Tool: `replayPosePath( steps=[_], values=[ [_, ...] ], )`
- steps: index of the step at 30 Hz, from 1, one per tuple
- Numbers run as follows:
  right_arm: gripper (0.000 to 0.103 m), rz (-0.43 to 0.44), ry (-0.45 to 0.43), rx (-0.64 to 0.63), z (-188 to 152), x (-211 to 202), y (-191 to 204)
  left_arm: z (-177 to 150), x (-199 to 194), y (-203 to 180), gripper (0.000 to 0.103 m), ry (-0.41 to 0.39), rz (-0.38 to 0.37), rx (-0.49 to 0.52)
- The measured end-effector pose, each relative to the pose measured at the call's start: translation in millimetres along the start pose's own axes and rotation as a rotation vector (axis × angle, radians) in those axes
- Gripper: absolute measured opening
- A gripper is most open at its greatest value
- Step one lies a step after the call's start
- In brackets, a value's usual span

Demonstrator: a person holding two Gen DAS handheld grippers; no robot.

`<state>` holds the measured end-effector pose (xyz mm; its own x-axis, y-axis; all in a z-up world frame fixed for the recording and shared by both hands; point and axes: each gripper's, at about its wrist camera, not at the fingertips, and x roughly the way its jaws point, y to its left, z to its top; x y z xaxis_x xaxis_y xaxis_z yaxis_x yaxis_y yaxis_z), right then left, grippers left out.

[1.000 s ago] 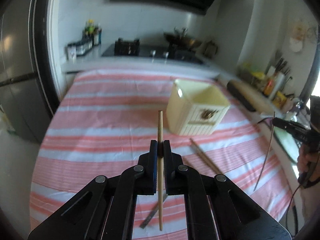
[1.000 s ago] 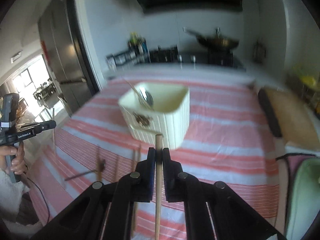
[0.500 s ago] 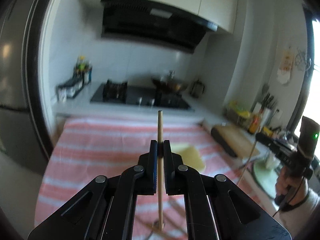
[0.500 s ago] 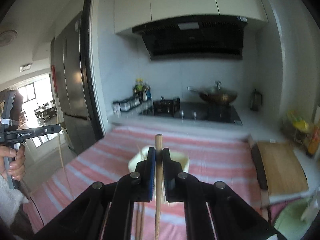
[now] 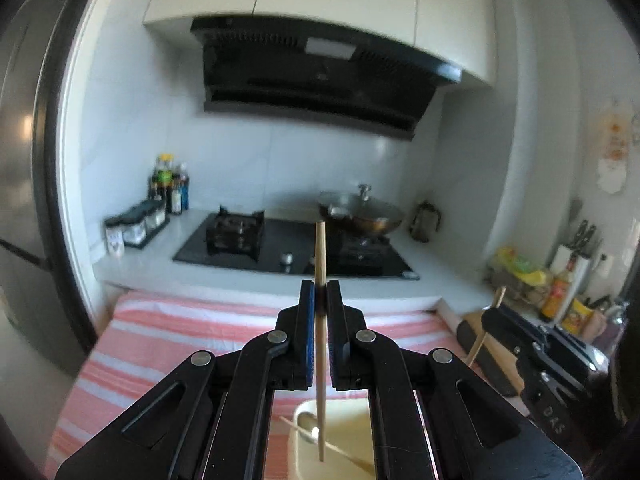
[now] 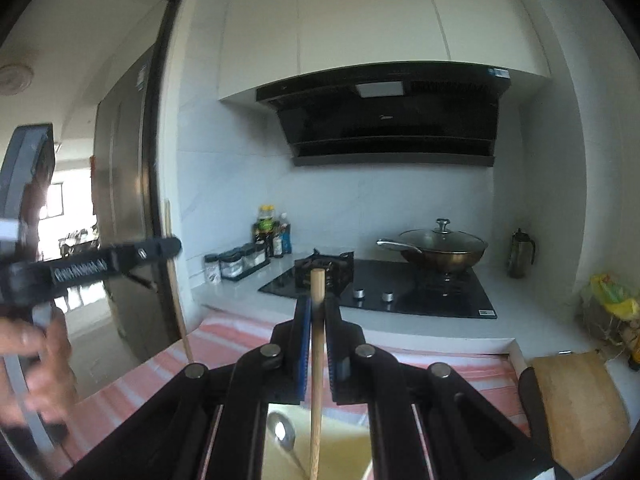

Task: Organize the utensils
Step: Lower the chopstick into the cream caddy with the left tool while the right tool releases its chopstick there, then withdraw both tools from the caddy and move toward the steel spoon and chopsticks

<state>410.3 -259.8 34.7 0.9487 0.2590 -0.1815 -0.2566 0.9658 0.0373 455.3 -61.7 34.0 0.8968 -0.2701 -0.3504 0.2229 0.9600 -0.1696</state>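
With the left gripper [image 5: 320, 300] and the right gripper [image 6: 318, 316] each clamped on an upright thin wooden chopstick [image 5: 320, 344] [image 6: 317, 380] above the cream plastic utensil bin [image 5: 348, 436], delivery is underway; next, lower and let go inside.

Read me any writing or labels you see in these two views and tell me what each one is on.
"DAS": on the side of the right gripper, as the left wrist view shows it.
White lettering on the arm of the left gripper: too blurred to read.
Sticker on the range hood: too small to read.
Bottle labels: too small to read.
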Motion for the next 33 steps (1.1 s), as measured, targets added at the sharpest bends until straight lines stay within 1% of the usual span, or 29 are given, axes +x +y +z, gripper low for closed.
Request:
replayPosePath(
  steps=[2, 3, 5, 7, 8, 10, 13, 14, 15, 16, 17, 18, 19, 20, 21, 22, 23, 24, 25, 26, 27, 28, 29, 31, 33],
  values=[
    [0.007, -0.005, 0.008, -0.005, -11, 12, -3, -15, 23, 1, 0.003, 0.050, 0.009, -0.011],
    [0.007, -0.003, 0.040, -0.006, -21, 24, -4, -23, 32, 2, 0.003, 0.072, 0.014, -0.018],
    [0.007, 0.011, 0.089, -0.007, -34, 37, -7, -41, 55, 5, 0.003, 0.149, 0.016, -0.031],
    [0.007, 0.030, 0.159, 0.002, -47, 51, -11, -57, 74, 7, 0.003, 0.218, 0.018, -0.038],
    [0.007, 0.024, 0.200, 0.008, -56, 60, -13, -65, 83, 7, 0.003, 0.255, 0.017, -0.036],
    [0.007, 0.033, 0.246, 0.026, -66, 68, -16, -83, 95, 8, 0.003, 0.313, 0.021, -0.024],
    [0.007, 0.057, 0.312, 0.059, -79, 78, -19, -100, 105, 5, 0.005, 0.390, -0.012, -0.029],
    [0.008, 0.068, 0.341, 0.069, -83, 82, -19, -105, 108, 5, 0.005, 0.431, -0.024, -0.040],
    [0.010, 0.081, 0.362, 0.075, -86, 83, -18, -108, 109, 4, 0.008, 0.458, -0.035, -0.046],
    [0.010, 0.088, 0.372, 0.074, -88, 82, -17, -110, 108, 5, 0.016, 0.490, -0.059, -0.053],
    [0.022, 0.091, 0.368, 0.075, -87, 76, -17, -111, 106, 4, 0.026, 0.501, -0.072, -0.052],
    [0.040, 0.093, 0.351, 0.083, -86, 68, -17, -111, 98, 6, 0.031, 0.500, -0.077, -0.043],
    [0.048, 0.095, 0.332, 0.094, -84, 60, -17, -111, 89, 7, 0.039, 0.496, -0.075, -0.030],
    [0.054, 0.095, 0.308, 0.107, -83, 47, -18, -112, 74, 9, 0.046, 0.495, -0.080, -0.009],
    [0.054, 0.094, 0.293, 0.110, -81, 30, -18, -113, 64, 10, 0.049, 0.499, -0.087, 0.007],
    [0.054, 0.090, 0.293, 0.104, -81, 18, -17, -118, 45, 13, 0.054, 0.504, -0.102, 0.033],
    [0.054, 0.083, 0.310, 0.085, -84, -4, -14, -122, 30, 14, 0.061, 0.505, -0.117, 0.058],
    [0.056, 0.075, 0.328, 0.068, -87, -17, -12, -132, 8, 17, 0.065, 0.507, -0.137, 0.099],
    [0.059, 0.067, 0.350, 0.040, -97, -39, -9, -144, -15, 20, 0.071, 0.505, -0.154, 0.144],
    [0.065, 0.061, 0.367, 0.016, -109, -60, -6, -154, -30, 22, 0.075, 0.501, -0.162, 0.176],
    [0.068, 0.048, 0.384, 0.000, -126, -81, -5, -171, -52, 26, 0.076, 0.501, -0.154, 0.213],
    [0.069, 0.039, 0.397, -0.007, -140, -96, -5, -189, -70, 31, 0.077, 0.509, -0.136, 0.235],
    [0.069, 0.022, 0.426, -0.011, -166, -120, -4, -206, -83, 33, 0.077, 0.526, -0.124, 0.241],
    [0.069, -0.045, 0.490, 0.006, -207, -150, -5, -248, -113, 35, 0.077, 0.566, -0.090, 0.228],
    [0.069, -0.084, 0.546, 0.056, -240, -172, -7, -280, -133, 34, 0.077, 0.585, -0.072, 0.199]
  ],
)
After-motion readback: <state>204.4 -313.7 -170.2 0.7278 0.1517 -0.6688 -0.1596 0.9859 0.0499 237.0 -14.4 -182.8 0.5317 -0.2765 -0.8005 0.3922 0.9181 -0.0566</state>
